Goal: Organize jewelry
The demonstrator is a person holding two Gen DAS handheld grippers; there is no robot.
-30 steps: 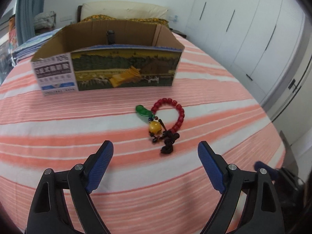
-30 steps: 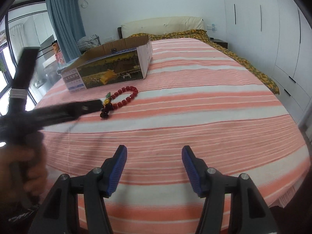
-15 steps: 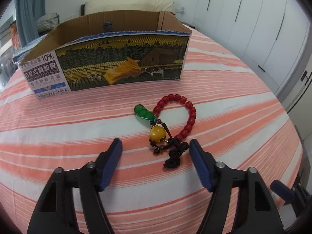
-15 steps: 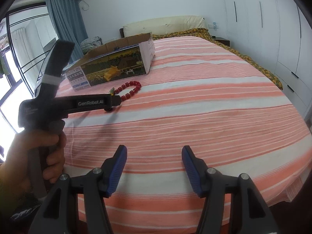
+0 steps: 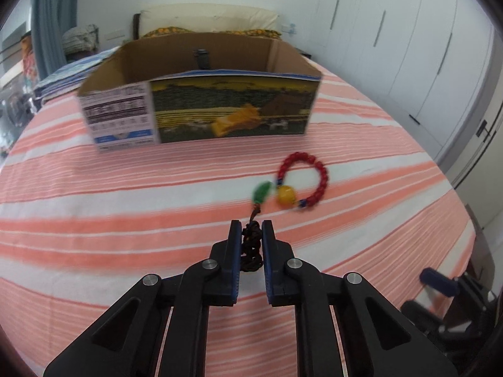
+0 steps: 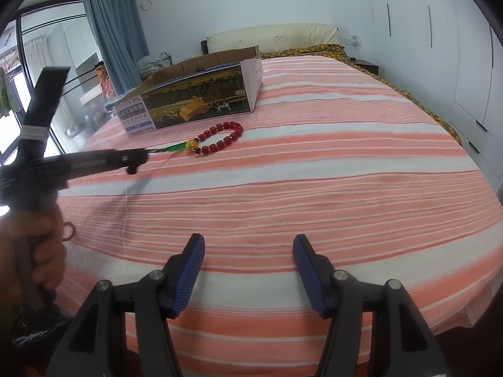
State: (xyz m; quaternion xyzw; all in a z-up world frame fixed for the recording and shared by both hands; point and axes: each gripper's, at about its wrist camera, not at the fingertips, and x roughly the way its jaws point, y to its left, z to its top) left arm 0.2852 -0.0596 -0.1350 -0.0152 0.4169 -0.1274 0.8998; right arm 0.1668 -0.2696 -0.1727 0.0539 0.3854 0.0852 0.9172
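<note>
Both tongs: left tongs (image 5: 251,224) clenched on bracelet (image 5: 303,182) tassel, seemingly; right tongs (image 6: 248,245) released.

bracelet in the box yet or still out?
Out. The red bead bracelet lies on the striped bedsheet before the cardboard box; left gripper pinches its dark tassel.
</note>
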